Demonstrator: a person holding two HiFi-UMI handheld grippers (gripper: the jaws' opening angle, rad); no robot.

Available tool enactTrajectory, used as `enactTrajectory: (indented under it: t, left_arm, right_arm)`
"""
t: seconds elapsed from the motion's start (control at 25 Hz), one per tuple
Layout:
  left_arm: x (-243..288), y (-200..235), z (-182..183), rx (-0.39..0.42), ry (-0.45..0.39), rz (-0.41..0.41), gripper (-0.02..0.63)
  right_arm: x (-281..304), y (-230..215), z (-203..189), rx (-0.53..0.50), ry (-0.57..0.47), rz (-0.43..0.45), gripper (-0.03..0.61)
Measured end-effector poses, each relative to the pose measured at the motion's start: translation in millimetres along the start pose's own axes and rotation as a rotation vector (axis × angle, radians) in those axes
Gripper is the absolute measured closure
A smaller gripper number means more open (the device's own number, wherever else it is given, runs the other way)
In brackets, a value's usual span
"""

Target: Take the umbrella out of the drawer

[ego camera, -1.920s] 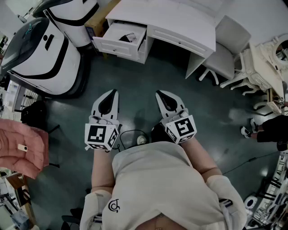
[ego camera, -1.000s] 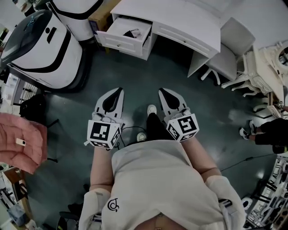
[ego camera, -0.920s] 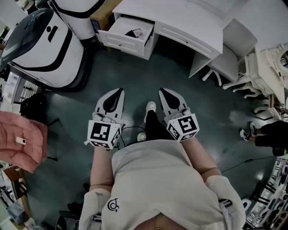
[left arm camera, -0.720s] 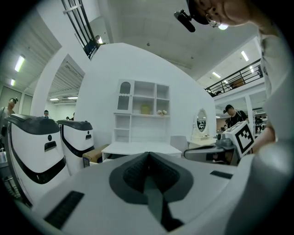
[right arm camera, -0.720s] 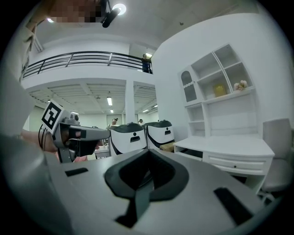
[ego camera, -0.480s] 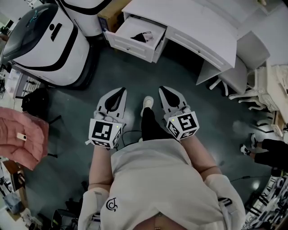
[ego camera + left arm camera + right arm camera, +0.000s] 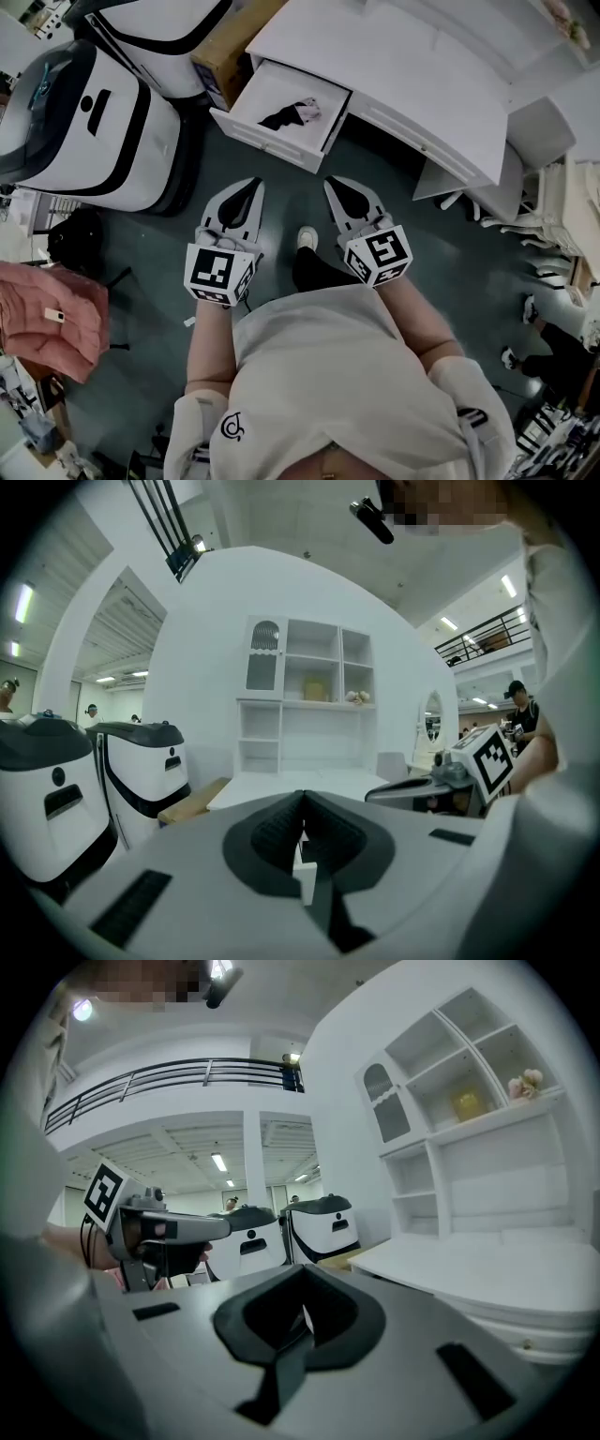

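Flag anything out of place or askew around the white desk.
One thing stands out: on the white desk, a drawer stands pulled open, and a dark folded umbrella with a pale end lies slanted inside it. Nothing looks spilled or damaged.

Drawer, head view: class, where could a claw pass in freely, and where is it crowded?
Bare: drawer floor between the umbrella and the wall beside the cardboard box. Crowded: the middle and right, where the umbrella lies.
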State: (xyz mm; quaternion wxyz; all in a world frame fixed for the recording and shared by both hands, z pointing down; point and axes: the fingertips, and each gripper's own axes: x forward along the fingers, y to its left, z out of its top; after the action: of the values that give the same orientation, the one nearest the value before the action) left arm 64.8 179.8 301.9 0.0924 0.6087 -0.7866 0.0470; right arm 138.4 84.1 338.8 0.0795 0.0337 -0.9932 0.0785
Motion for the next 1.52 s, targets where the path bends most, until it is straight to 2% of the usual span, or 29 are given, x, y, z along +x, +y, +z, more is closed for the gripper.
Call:
enactTrajectory:
  t: [0.24,0.52,0.72,0.88,1.2,1.36,1.52]
  left_arm:
    - [69.2,29.7,17.3,0.004,0.001,-0.034,0.601]
    - [119.4,46.4,15.4,-0.004,0.038,-0.095,0.601]
    - [155.4,60.4,14.1,0.003,0.057,-0.172,0.601]
    - [191.5,78.5,5.9,0.007,0.098,-0.260,0.601]
    - [270.7,121.9,-40.6,0.050,0.241,-0.476,0.601]
    - [303.2,136.7,-81.6,0.088,0.360,-0.593,0.601]
    - [336.9,148.6,-130.9,0.125,0.481,-0.668,0.600]
  right_arm:
    - [53.4,-50.7,13.6,0.004,0.016,-0.020,0.572]
    - [81.4,-76.8,7.8,0.023,0.058,-0.031,0.572]
    - [98.4,-94.6,8.6,0.041,0.060,-0.103,0.572]
    - [117.6,-111.4,4.3,0.079,0.072,-0.196,0.572]
    - [173.6,-152.0,-4.6,0.129,0.066,-0.407,0.572]
    - [196.0,-168.7,-12.6,0.134,0.067,-0.506,0.572]
    - [212.0,-188.4,-32.3,0.163,0.082,-0.577,0.572]
